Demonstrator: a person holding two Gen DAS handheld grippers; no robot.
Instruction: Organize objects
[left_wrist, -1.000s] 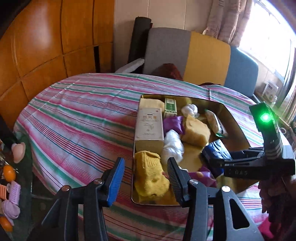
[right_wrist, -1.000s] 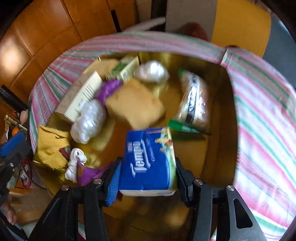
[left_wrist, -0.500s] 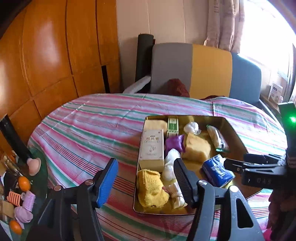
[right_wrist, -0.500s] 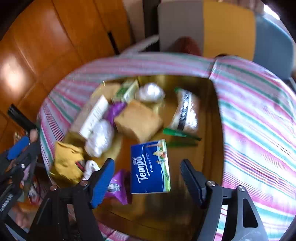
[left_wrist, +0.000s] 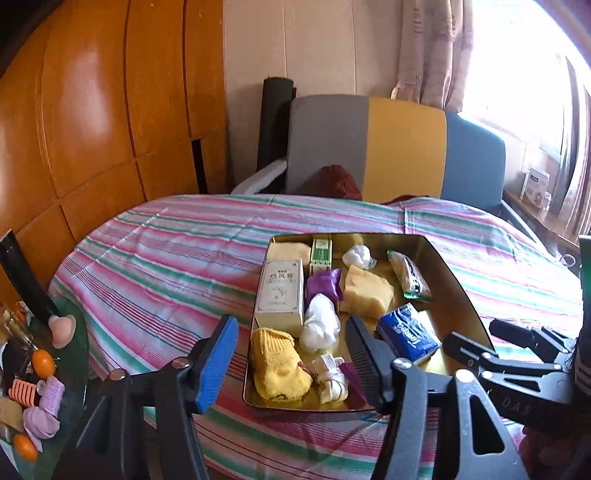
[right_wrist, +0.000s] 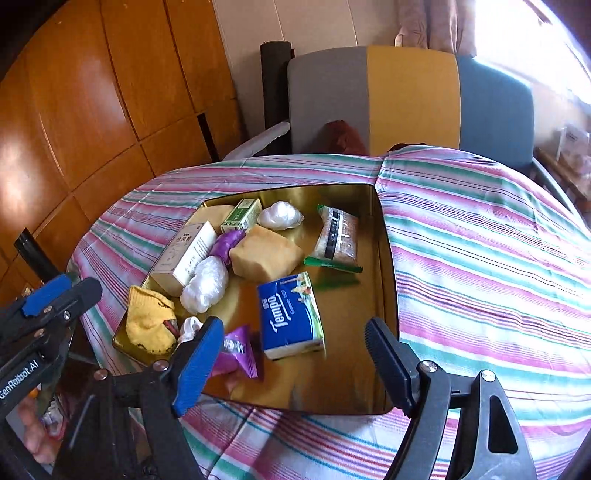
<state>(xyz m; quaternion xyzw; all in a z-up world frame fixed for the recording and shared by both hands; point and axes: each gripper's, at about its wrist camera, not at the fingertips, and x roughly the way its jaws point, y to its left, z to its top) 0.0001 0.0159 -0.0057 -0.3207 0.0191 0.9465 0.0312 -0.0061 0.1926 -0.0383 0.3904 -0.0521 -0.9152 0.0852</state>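
I see my right gripper (right_wrist: 291, 360) open over the tissue pack (right_wrist: 290, 315) lying in the gold tray (right_wrist: 388, 258); my left gripper (left_wrist: 291, 358), empty, has just narrowed.

Both cameras sit just behind their own tool and look forward and down over the near edge of the striped surface (left_wrist: 177, 258) toward the chair (left_wrist: 369, 147) at the far side. The left view stands near the tray's (left_wrist: 458, 284) near-left corner and catches the right tool (left_wrist: 491, 343) at its right edge. The right view hangs closer over the tray's near side, with the left tool (right_wrist: 59, 291) at its left edge. Both share the tray, chair and wood wall (right_wrist: 92, 92).
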